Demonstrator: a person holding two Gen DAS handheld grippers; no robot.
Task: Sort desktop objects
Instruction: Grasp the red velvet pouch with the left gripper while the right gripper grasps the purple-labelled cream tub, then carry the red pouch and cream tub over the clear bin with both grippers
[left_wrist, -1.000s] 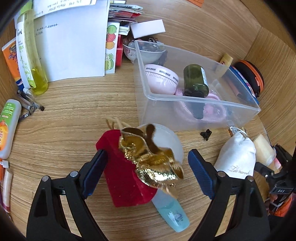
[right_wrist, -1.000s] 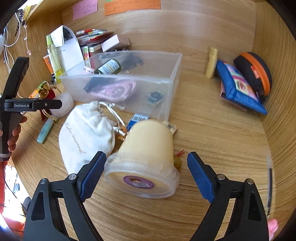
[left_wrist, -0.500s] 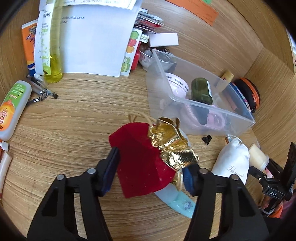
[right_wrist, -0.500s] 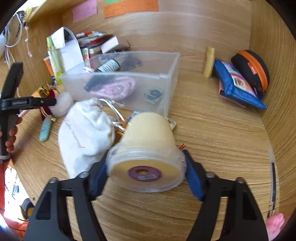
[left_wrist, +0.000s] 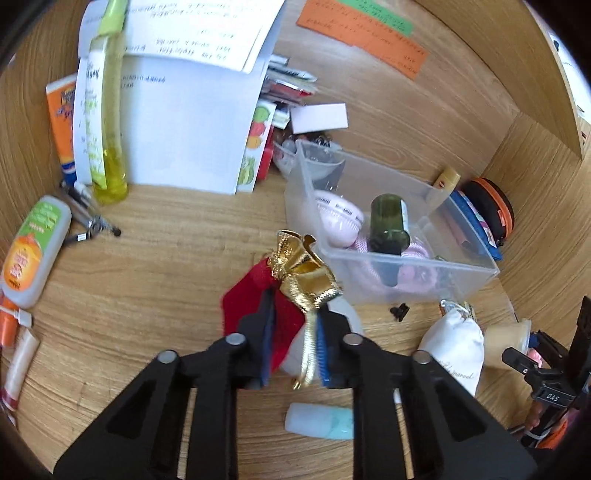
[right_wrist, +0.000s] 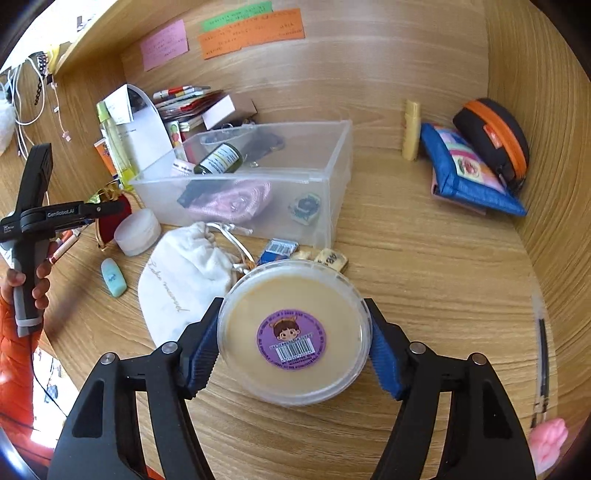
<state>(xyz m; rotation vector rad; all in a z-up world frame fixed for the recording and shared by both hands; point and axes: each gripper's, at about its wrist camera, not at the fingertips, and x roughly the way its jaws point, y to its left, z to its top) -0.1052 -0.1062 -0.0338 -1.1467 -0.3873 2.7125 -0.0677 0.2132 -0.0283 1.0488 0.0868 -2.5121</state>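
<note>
On my left side, the left gripper (left_wrist: 293, 347) has its jaws clamped on the red pouch (left_wrist: 258, 295), the gold ruffle at its mouth bunched up just ahead of the blue pads and a gold ribbon trailing down between them; the pouch looks lifted off the wooden desk (left_wrist: 166, 266), hanging over a white round jar (left_wrist: 345, 317). What my coming move turns on, as I judge it, is that the clear plastic bin (left_wrist: 413, 275) lies ahead and to the right of these jaws, its near-left corner just beyond the gold ruffle, so this hand is the nearer one to that end of the bin. Moving rightward, a white drawstring bag (right_wrist: 184, 280) lies on the desk in front of the bin, between my two tools. On my right, the right gripper (right_wrist: 293, 350) has its jaws closed on the cream-coloured tub (right_wrist: 291, 334), gripping it across its width with the purple-stickered end facing the camera, so its axis runs forward along the fingers. The bin's open top sits straight ahead and a little left of it, well beyond the bag, with a few small packets (right_wrist: 325, 258) in between.
</note>
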